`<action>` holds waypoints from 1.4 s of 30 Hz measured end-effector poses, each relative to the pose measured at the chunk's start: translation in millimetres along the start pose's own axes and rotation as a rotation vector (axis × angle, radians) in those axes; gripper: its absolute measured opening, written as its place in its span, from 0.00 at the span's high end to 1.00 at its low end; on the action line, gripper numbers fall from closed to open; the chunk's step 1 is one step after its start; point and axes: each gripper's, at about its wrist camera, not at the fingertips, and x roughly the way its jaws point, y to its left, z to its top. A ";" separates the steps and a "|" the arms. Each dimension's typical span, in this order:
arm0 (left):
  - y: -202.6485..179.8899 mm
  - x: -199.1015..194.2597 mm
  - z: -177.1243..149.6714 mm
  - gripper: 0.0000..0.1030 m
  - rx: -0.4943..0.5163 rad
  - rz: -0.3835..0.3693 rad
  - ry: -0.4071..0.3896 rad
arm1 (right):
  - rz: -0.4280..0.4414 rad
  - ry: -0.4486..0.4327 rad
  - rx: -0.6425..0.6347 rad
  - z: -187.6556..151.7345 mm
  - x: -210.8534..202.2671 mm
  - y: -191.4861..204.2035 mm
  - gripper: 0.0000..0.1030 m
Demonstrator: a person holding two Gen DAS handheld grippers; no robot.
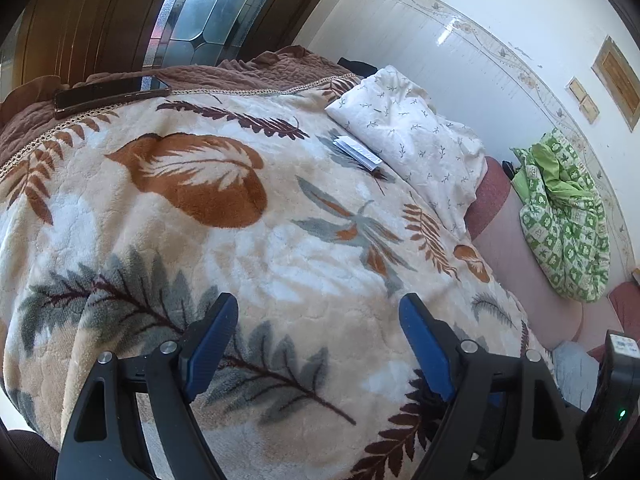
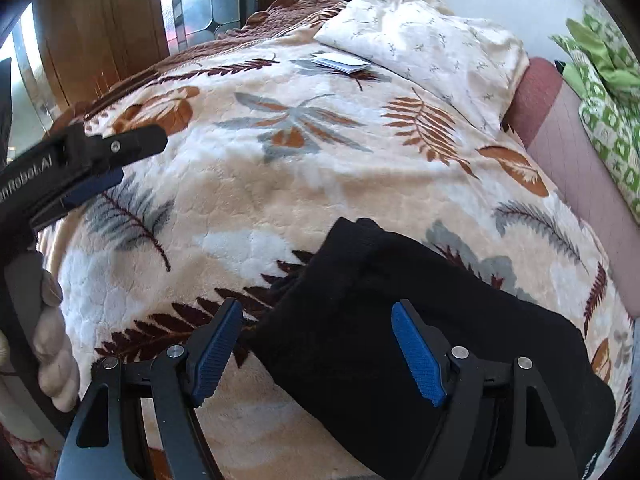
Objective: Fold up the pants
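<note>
The pants (image 2: 408, 344), a black bundle with folds hard to make out, lie on the blanket (image 2: 280, 184) beneath the right claw (image 2: 316, 344), cut off below. Both claws gape wide, empty; the left claw (image 1: 318, 344) hovers over bare blanket.

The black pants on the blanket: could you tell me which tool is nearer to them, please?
Right. The right tool is open directly over the black pants. The left tool is off to their left over bare blanket, well apart.
</note>
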 end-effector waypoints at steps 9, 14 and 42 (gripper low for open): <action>-6.4 8.5 -7.3 0.20 0.008 -0.039 0.044 | -0.010 0.038 0.094 3.2 14.6 -21.2 0.83; -29.1 17.2 -26.3 0.20 0.058 -0.151 0.116 | 0.141 0.023 0.329 -2.5 -1.8 -76.1 0.84; -105.7 46.1 -101.7 0.20 0.193 -0.460 0.319 | 0.229 0.183 0.434 37.4 1.7 -111.4 0.35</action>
